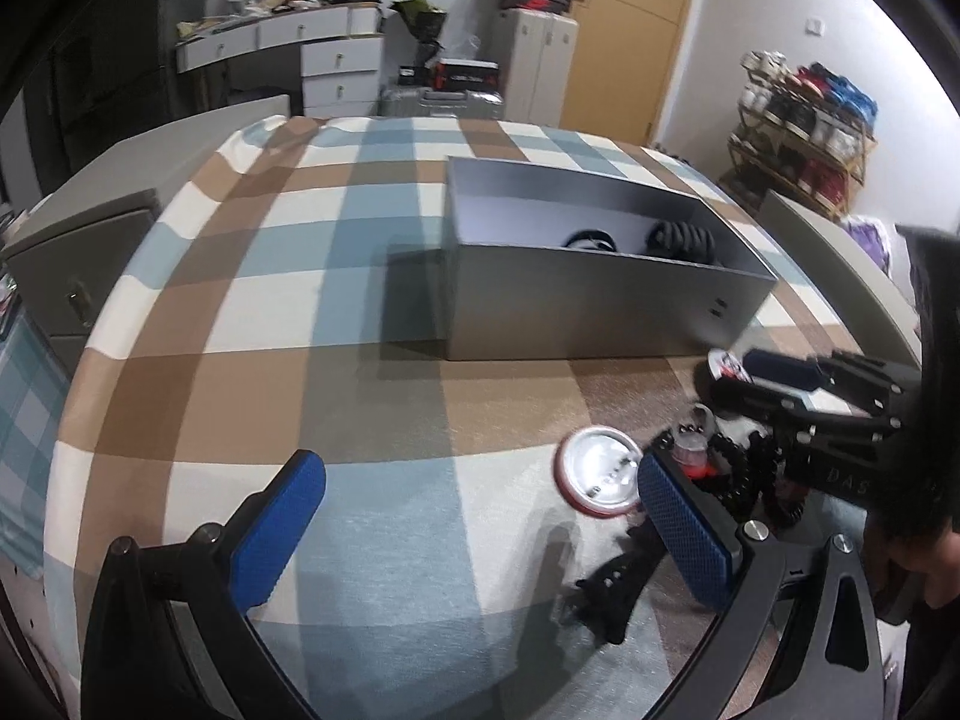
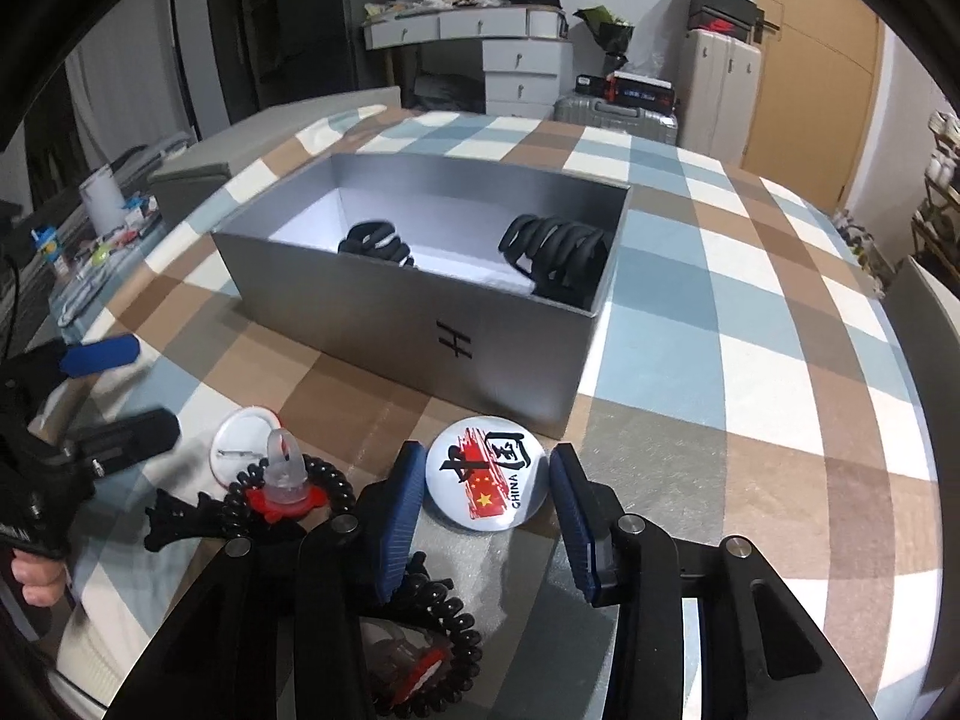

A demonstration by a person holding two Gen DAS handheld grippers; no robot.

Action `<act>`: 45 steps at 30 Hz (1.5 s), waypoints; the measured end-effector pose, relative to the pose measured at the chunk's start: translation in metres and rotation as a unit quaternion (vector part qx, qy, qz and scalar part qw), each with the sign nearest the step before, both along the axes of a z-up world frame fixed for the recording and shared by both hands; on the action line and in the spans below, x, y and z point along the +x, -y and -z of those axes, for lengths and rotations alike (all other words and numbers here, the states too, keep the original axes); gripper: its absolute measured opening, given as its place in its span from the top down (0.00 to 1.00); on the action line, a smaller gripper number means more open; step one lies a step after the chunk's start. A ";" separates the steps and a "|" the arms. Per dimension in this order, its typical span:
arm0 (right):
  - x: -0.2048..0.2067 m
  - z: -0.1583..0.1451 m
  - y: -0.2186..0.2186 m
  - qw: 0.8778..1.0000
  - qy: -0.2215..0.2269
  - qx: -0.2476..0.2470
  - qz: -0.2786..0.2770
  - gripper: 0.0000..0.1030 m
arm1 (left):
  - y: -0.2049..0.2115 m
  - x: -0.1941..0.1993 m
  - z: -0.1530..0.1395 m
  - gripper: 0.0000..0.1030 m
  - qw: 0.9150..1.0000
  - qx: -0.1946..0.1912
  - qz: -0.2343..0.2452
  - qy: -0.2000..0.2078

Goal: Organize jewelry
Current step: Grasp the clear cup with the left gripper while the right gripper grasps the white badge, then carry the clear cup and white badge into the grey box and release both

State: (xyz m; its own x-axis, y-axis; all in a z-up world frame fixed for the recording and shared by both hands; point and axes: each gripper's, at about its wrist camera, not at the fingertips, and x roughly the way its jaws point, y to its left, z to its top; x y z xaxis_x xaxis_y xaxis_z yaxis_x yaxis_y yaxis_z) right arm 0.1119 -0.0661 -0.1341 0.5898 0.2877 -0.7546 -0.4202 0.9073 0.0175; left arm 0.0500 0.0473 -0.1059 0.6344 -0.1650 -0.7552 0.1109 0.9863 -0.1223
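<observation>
Badge: the round "CHINA" badge (image 2: 487,477) is lying face up on the checked cloth (image 2: 750,324), just in front of the grey box (image 2: 420,324), and it is sitting between the blue pads of your right claw (image 2: 487,495).
Right claw: you are bracketing the badge with it; the pads are standing close at either side, yet I cannot tell whether they are pressing on the rim.
Second badge: a red-rimmed one (image 1: 597,471) is lying back up, pin showing, to the left of the first.
Coil bands: a black spiral hair band (image 2: 282,492) with a clear and red charm is resting beside the upturned badge; another coil (image 2: 432,642) is lying under your right claw's frame.
Black clip: a small one (image 2: 174,522) is lying on the cloth at the left of the coil.
Box: two black claw clips (image 2: 378,246) (image 2: 558,255) are sitting inside it on the white floor.
Left claw: you are holding your left claw (image 1: 480,531) released, pads wide apart, hovering over bare cloth with nothing between them.
Surface: the checked cloth is covering it entirely.
</observation>
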 end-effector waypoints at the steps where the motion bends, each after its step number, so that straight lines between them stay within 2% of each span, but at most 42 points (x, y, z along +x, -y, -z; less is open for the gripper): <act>1: -0.001 -0.001 0.002 1.000 0.002 0.007 0.000 0.60 | 0.002 0.000 0.000 0.01 1.000 0.001 0.003 -0.002; 5: -0.005 -0.005 0.013 0.999 0.001 0.037 0.006 0.60 | 0.007 0.003 -0.005 0.01 1.000 -0.012 0.024 -0.002; 11: -0.007 -0.014 0.044 0.992 -0.006 0.119 0.031 0.60 | 0.028 0.016 -0.009 0.01 0.994 -0.056 0.088 -0.021; 13: -0.008 -0.016 0.053 0.990 -0.008 0.137 0.041 0.60 | 0.038 0.019 -0.008 0.01 0.992 -0.057 0.106 -0.026; 16: -0.011 -0.018 0.060 0.988 -0.007 0.147 0.049 0.60 | 0.053 0.023 -0.006 0.04 0.991 -0.036 0.122 -0.027; 17: -0.011 -0.018 0.062 0.988 -0.006 0.148 0.050 0.60 | 0.056 0.023 -0.005 0.07 0.991 -0.033 0.123 -0.027; 19: -0.013 -0.017 0.064 0.987 -0.007 0.151 0.049 0.60 | 0.060 0.025 -0.005 0.20 0.991 -0.030 0.131 -0.030; 21: -0.014 -0.016 0.066 0.987 -0.007 0.153 0.048 0.60 | 0.061 0.026 -0.004 0.29 0.990 -0.027 0.133 -0.032; 25: -0.017 -0.016 0.068 0.986 -0.003 0.161 0.042 0.60 | 0.061 0.027 -0.003 0.58 0.989 -0.030 0.140 -0.041; 26: -0.018 -0.017 0.069 0.986 -0.001 0.162 0.041 0.60 | 0.061 0.026 -0.002 0.61 0.989 -0.028 0.140 -0.044; 30: -0.018 -0.017 0.069 0.986 0.001 0.165 0.039 0.60 | 0.062 0.025 -0.001 0.84 0.989 -0.026 0.137 -0.048; 31: -0.018 -0.017 0.069 0.985 0.001 0.166 0.038 0.60 | 0.062 0.025 -0.001 0.86 0.989 -0.025 0.135 -0.046; 36: -0.019 -0.016 0.070 0.985 0.000 0.169 0.039 0.60 | 0.057 0.021 -0.004 0.86 0.992 -0.028 0.115 -0.032; 45: -0.022 -0.024 0.070 0.984 0.011 0.172 0.040 0.60 | 0.057 0.016 -0.019 0.86 0.992 -0.035 0.121 -0.011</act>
